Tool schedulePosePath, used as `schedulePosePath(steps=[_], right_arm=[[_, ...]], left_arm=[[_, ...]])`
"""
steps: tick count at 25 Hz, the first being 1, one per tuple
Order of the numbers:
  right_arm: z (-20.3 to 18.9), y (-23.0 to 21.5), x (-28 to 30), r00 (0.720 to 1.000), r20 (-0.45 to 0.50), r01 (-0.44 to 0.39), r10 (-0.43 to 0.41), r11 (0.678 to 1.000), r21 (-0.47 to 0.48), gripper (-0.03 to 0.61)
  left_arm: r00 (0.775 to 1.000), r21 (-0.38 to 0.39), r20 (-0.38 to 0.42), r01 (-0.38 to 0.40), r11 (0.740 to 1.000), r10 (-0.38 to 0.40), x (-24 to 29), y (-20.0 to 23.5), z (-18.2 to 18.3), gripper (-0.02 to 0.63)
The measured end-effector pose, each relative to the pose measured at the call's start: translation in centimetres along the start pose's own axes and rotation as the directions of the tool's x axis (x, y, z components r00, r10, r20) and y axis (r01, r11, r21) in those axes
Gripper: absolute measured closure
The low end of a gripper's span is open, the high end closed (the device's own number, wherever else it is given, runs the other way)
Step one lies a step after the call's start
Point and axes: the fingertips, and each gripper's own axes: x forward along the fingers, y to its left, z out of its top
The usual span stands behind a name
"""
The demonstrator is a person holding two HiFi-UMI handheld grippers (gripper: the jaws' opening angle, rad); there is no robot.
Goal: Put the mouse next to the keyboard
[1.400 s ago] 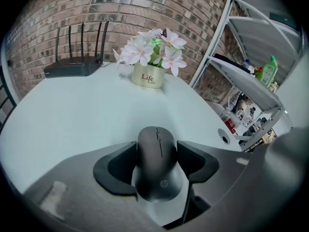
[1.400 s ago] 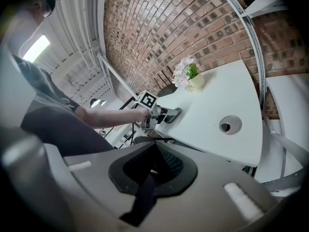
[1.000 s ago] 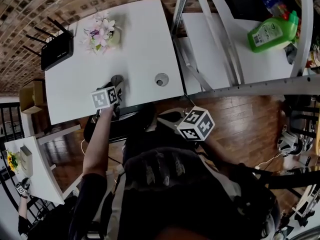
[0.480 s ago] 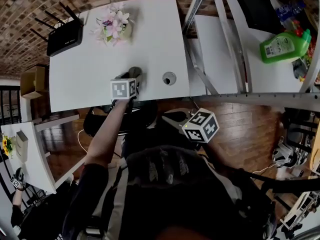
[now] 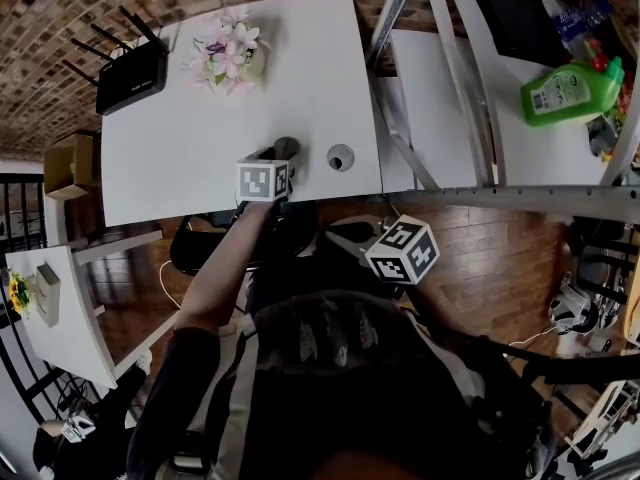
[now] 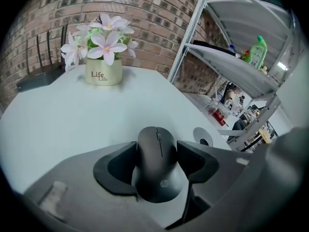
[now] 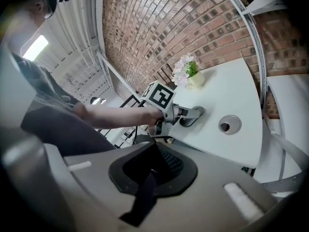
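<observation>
Pinched the black mouse [image 6: 157, 149] between the jaws of the left gripper [image 6: 157, 163], above the white desk [image 6: 58, 124], near the cable grommet [image 6: 203, 136] and to its left. Could not tell whether touching the desk. Held the right gripper [image 7: 153, 170] off the desk, on the person's side of the grommet, jaws pressed together on nothing. Noted a flower pot [image 6: 103, 71] well beyond the grommet, leftward.

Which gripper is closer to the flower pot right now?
Left. The left gripper, shut on the mouse, is at the near edge of the desk, in front of the flower pot. The right gripper is farther back, off the desk entirely.
</observation>
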Motion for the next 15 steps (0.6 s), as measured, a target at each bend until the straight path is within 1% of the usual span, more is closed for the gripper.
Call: schedulePosePath(steps=[5,10,13,15], right_arm=[[0.5,0.0,0.2,1.0,0.016,0.0,0.0,1.0,0.0,0.574],[0.5,0.0,0.4,1.0,0.018,-0.011,0.01,1.0,0.002,0.574],[0.6,-0.2,0.5,1.0,0.018,-0.014,0.014,1.0,-0.001,0.574],[0.5,-0.2,0.6,1.0,0.004,-0.021,0.021,1.0,-0.007,0.574]], left_arm=[[1.0,0.025,-0.02,0.018,1.0,-0.018,0.3,-1.1,-0.1,0.344],[1.0,0.019,-0.018,0.014,1.0,-0.014,0.2,-1.7,-0.5,0.344],[1.0,-0.007,-0.007,0.008,1.0,-0.008,0.3,-2.0,-0.4,0.344],[1.0,-0.041,0.009,0.003,0.999,-0.003,0.3,-2.1,-0.7,0.344]])
